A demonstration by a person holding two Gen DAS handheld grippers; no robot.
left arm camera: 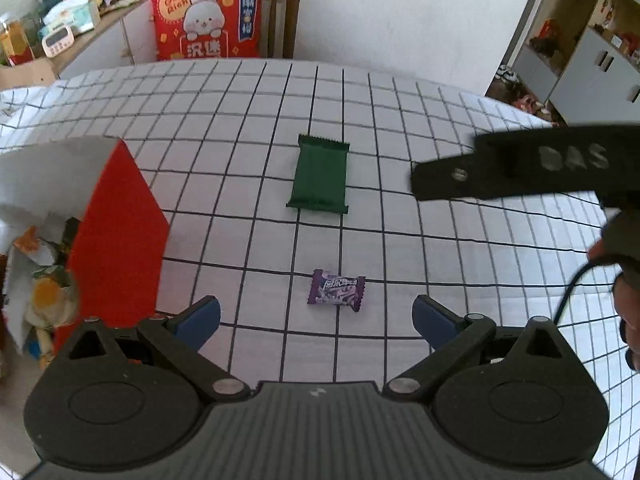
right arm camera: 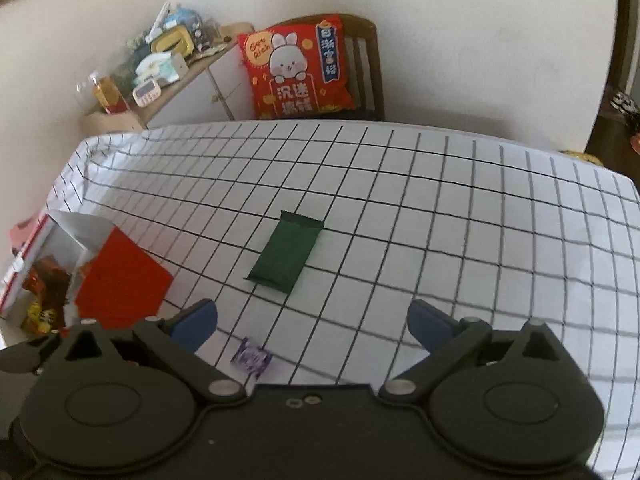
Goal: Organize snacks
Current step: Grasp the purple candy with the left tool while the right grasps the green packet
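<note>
A dark green snack packet (left arm camera: 320,176) lies flat on the checked tablecloth; it also shows in the right wrist view (right arm camera: 285,258). A small purple candy (left arm camera: 337,290) lies nearer, just ahead of my open, empty left gripper (left arm camera: 316,316). In the right wrist view the candy (right arm camera: 252,357) sits low between the pads of my open, empty right gripper (right arm camera: 312,322). A red and white box (left arm camera: 116,236) stands at the left and holds several snacks (left arm camera: 44,292); it also shows in the right wrist view (right arm camera: 120,280). The right gripper's black body (left arm camera: 520,164) reaches in from the right.
The table (right arm camera: 440,208) has a white cloth with a black grid. Behind it stands a wooden chair (right arm camera: 368,60) with a red rabbit cushion (right arm camera: 296,68). A cluttered side cabinet (right arm camera: 168,68) stands at the back left. Shelves (left arm camera: 592,40) stand at the back right.
</note>
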